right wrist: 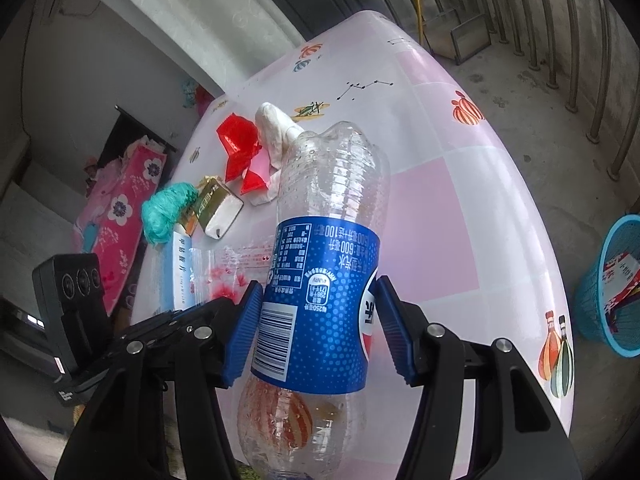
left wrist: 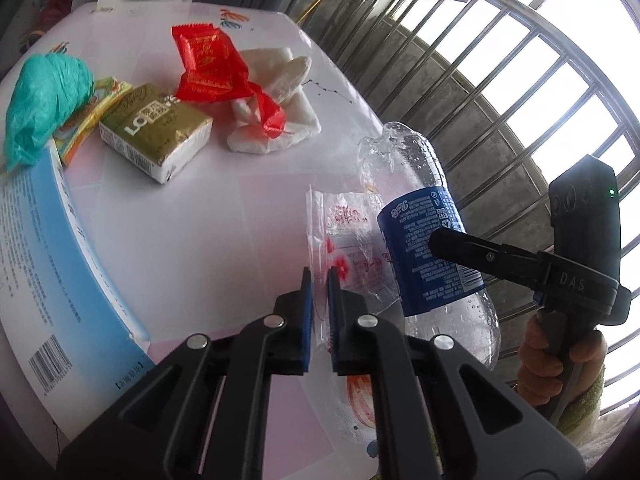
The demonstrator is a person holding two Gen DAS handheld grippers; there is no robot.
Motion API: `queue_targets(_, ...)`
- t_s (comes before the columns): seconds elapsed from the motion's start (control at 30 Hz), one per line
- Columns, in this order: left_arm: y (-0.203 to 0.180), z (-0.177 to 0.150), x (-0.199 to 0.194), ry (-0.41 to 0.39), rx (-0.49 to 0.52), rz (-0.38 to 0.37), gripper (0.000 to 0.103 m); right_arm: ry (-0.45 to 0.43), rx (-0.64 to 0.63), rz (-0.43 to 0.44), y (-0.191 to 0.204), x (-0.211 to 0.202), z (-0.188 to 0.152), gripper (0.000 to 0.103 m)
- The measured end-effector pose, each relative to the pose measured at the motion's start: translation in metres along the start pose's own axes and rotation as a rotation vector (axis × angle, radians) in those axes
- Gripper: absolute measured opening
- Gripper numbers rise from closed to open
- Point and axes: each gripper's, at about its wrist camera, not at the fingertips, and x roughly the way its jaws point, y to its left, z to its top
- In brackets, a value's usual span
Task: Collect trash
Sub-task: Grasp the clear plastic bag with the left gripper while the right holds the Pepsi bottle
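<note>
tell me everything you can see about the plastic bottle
The bottle is clear, ribbed plastic, looks empty with droplets inside, and wears a blue printed label with a barcode around its middle. It is dented near the shoulder. No cap can be made out. The right gripper holds it at the label, one blue pad on each side, tilted above the pink-checked table. Beside it lies a clear bag.
</note>
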Motion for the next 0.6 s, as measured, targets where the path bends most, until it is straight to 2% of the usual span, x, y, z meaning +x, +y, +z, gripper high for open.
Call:
queue_targets(0.3, -0.013, 0.006, -0.023, -0.07, 0.043, 0.013, 0.003, -0.029, 0.101, 0.128, -0.016, -0.016, 0.004, 0.056)
queue_targets(0.6, -0.027, 0.01, -0.044, -0.133, 0.078, 0.013, 0.002, -0.074, 0.189, 0.213, -0.034, -0.042, 0.003, 0.056)
